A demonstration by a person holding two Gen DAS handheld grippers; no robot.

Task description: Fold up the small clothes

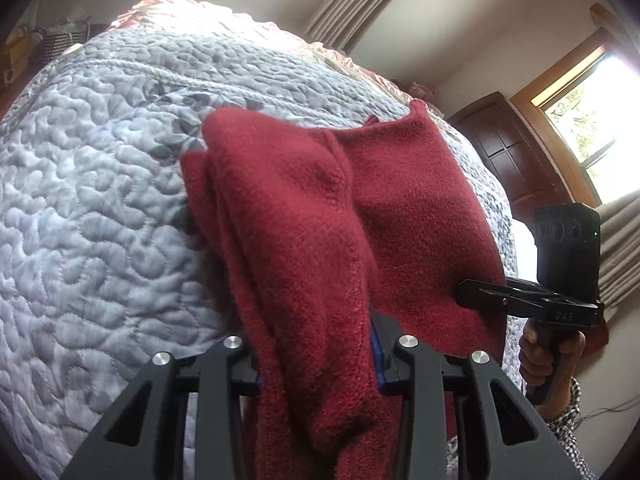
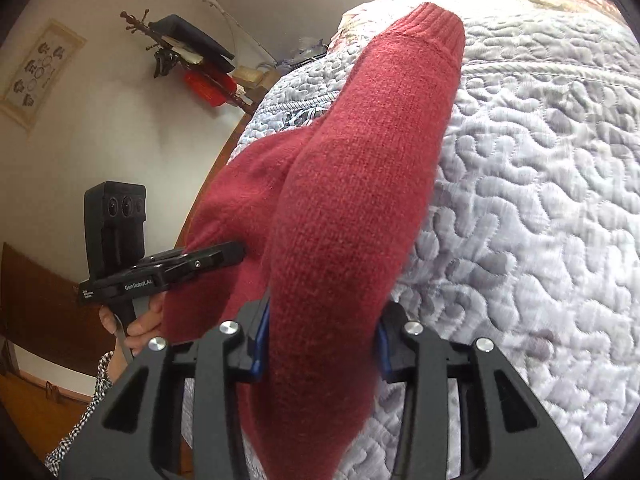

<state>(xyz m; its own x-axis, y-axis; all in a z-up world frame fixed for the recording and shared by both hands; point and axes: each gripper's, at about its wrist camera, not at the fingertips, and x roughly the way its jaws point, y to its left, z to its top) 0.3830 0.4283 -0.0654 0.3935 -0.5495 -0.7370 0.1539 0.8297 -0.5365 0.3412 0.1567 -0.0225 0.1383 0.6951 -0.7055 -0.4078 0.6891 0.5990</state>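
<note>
Above the bed's [image 1: 100, 200] quilted cover, near its edge, you hold the red knit sweater [image 1: 304, 220] lifted. Left hand-held gripper [image 1: 316, 364] is clamped on a bunched fold; right hand-held gripper [image 2: 320, 344] is clamped on a sleeve with its ribbed cuff [image 2: 436, 24] pointing away. Step in hand, as judged: carrying cloth across for a fold. Next: lay both held parts flat on the garment's body, edges aligned, before you let go.

1. A pale grey quilted bedspread [image 1: 100, 208] is spread over the bed.
2. Beige curtains [image 1: 360, 4] are hung beside a wooden-framed window [image 1: 588, 120].
3. A coat stand [image 2: 176, 52] and a framed picture [image 2: 40, 72] are seen against the wall.
</note>
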